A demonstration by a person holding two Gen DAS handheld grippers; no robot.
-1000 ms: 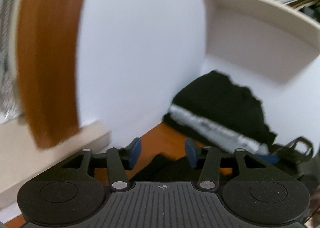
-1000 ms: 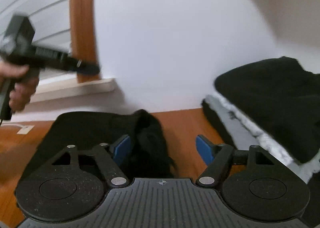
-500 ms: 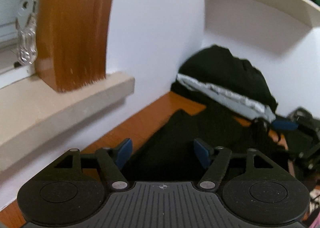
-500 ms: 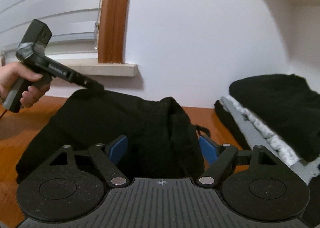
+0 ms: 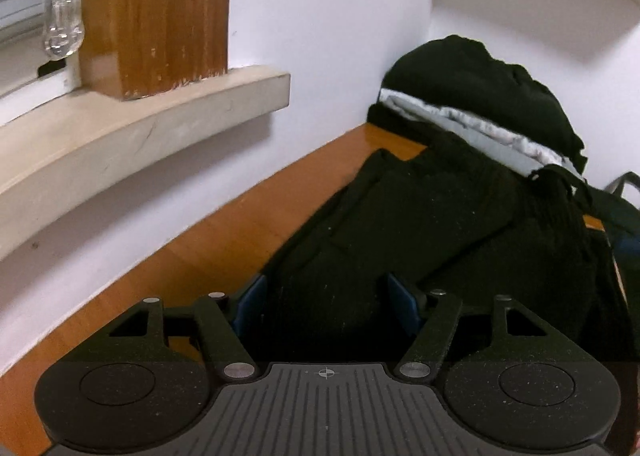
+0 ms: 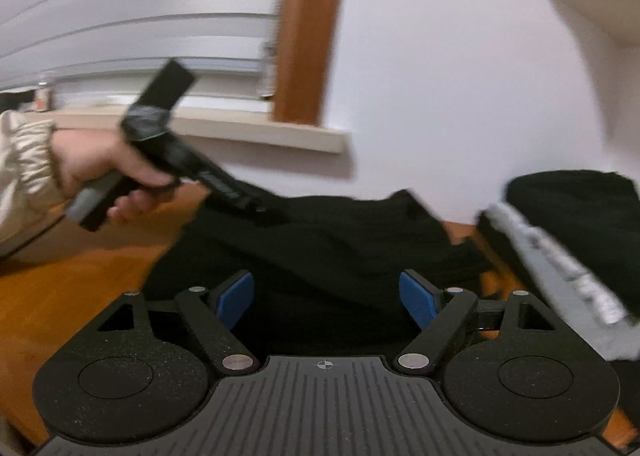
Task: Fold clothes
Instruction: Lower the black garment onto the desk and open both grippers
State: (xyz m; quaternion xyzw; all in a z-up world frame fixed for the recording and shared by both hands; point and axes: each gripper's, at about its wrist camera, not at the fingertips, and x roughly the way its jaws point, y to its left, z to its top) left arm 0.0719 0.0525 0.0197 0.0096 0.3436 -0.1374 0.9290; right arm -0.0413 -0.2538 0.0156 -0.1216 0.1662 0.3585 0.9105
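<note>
Left gripper (image 5: 326, 302) lower (jaws wider) over black garment (image 5: 420, 240)

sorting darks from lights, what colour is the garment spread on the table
Black garment, clearest in the left wrist view.

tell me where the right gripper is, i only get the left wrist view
Observer: The right gripper hangs over the near side of the black garment. Its jaws have just been opening and stand wide, with cloth below the gap but not pinched.
Operator: can you see my left gripper from there
Observer: Yes. A hand in a cream sleeve holds the left gripper, whose tip is at the garment's far edge. Its jaws have just been opening too, and the cloth between them does not look pinched.
</note>
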